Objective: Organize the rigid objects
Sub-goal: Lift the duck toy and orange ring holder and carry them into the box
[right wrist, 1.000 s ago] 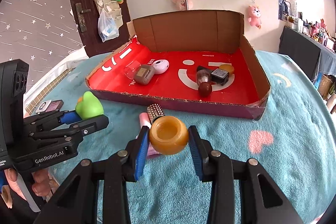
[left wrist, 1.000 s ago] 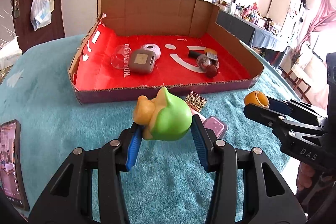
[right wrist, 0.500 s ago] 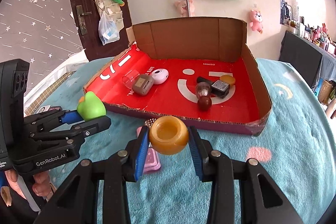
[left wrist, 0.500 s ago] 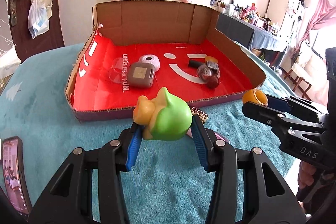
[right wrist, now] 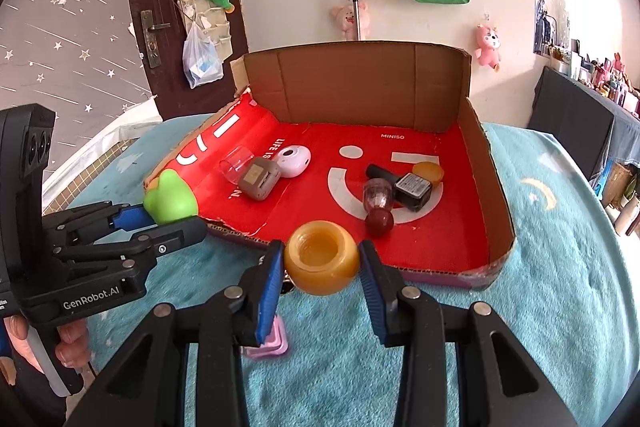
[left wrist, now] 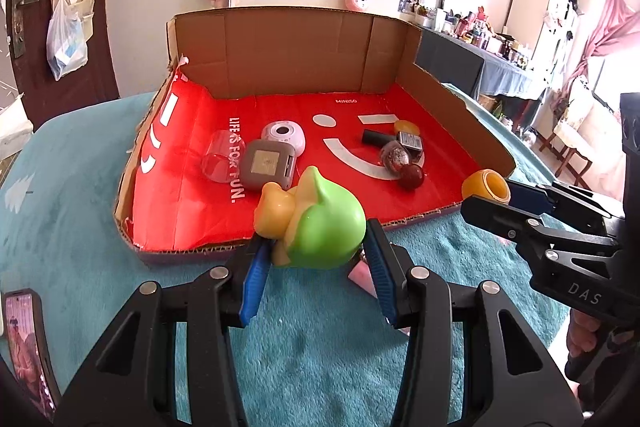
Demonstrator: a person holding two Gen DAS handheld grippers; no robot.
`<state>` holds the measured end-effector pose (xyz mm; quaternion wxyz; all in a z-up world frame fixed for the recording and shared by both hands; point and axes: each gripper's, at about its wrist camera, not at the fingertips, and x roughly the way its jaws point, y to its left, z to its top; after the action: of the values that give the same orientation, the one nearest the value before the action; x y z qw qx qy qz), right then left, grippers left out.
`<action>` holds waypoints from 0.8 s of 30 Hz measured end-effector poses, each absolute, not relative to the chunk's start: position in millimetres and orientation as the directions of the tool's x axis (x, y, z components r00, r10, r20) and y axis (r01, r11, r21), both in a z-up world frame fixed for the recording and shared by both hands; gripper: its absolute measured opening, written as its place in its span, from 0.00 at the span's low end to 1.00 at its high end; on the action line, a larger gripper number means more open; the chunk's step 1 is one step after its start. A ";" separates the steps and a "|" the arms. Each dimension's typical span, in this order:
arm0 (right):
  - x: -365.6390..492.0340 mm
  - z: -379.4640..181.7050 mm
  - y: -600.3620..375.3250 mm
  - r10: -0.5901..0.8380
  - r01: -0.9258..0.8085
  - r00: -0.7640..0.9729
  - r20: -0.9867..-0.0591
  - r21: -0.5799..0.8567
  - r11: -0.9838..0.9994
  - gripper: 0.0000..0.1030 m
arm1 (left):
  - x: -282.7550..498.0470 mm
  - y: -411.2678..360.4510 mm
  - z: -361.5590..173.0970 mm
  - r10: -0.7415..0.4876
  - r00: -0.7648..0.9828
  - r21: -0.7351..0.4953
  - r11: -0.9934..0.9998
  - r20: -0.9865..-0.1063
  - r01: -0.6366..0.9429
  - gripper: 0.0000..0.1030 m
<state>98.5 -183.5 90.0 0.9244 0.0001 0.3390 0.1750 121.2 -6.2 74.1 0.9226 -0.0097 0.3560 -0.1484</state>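
Observation:
My left gripper (left wrist: 316,247) is shut on a green and yellow rubber duck (left wrist: 320,227), held just above the front edge of the red-lined cardboard box (left wrist: 180,195). My right gripper (right wrist: 320,263) is shut on an amber round pot (right wrist: 322,257), held at the box's front edge (right wrist: 448,269). Each gripper shows in the other's view: the duck (right wrist: 172,199) at the left, the pot (left wrist: 486,187) at the right. Inside the box lie a grey case (left wrist: 270,165), a white round gadget (left wrist: 284,137), a clear cup (left wrist: 220,161) and small bottles (left wrist: 396,155).
A pink case (right wrist: 272,341) lies on the teal cloth (right wrist: 540,267) under the right gripper, also seen in the left wrist view (left wrist: 362,273). A phone (left wrist: 24,339) lies at the left edge. The box has a tall back wall (right wrist: 360,83) and low sides.
Both grippers have moved forward toward the box with their objects still held; the box's front edge is now right under them. The studded item on the cloth is now hidden.

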 end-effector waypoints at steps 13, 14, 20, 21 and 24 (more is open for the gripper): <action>115.8 84.9 -185.7 0.314 -0.312 0.702 -0.640 0.121 0.942 0.39 | 138.4 -5.8 66.5 -0.278 0.689 -0.127 0.957 -0.669 0.262 0.42; 117.0 84.2 -186.4 0.314 -0.309 0.700 -0.641 0.124 0.943 0.39 | 140.0 -5.6 65.6 -0.278 0.687 -0.128 0.957 -0.671 0.262 0.42; 127.7 78.2 -190.9 0.305 -0.289 0.690 -0.656 0.137 0.948 0.39 | 149.3 -5.8 58.6 -0.278 0.671 -0.132 0.956 -0.688 0.261 0.42; 129.5 77.3 -191.1 0.302 -0.287 0.689 -0.659 0.135 0.948 0.39 | 151.5 -5.8 57.0 -0.274 0.667 -0.129 0.957 -0.693 0.259 0.42; 134.6 76.1 -191.0 0.291 -0.282 0.689 -0.664 0.125 0.951 0.39 | 156.9 -5.9 53.7 -0.267 0.660 -0.124 0.959 -0.702 0.256 0.42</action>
<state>134.6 -191.0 76.1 0.9189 0.0065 0.3623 0.1558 156.9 -5.9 53.7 0.9110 -0.0074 0.3866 -0.1435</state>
